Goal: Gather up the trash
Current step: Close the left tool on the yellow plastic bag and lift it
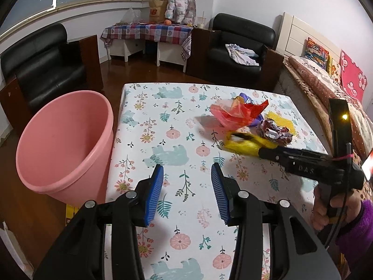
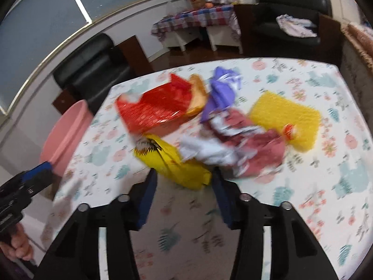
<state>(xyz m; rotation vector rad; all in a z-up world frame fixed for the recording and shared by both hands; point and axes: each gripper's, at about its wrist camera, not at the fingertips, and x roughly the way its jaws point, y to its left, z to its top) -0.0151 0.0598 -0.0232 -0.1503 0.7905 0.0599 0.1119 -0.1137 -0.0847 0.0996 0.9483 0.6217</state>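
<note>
With the pink bin (image 1: 63, 144) beside the worktop (image 1: 177, 126) showing nothing inside, the right gripper (image 2: 184, 182) straddles a yellow wrapper (image 2: 172, 161) from the uncollected trash pile (image 2: 221, 126), while the left gripper (image 1: 186, 186) hangs spread and bare.

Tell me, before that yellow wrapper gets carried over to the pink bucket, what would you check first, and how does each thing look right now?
1. Right gripper around the crumpled yellow plastic wrapper: ok, the wrapper sits between its blue pads.
2. Grip firm: cannot tell, the right wrist view is blurred.
3. Round pink plastic bucket ready: ok, upright and open-mouthed beside the table's left edge.
4. Left gripper out of the way: ok, open, holding nothing, over bare floral tablecloth.
5. Wrapper free of neighbours: cannot tell, the crumpled red-and-white wrapper lies right against it.
6. Trash left afterwards: not ok, the red plastic bag and others remain.
</note>
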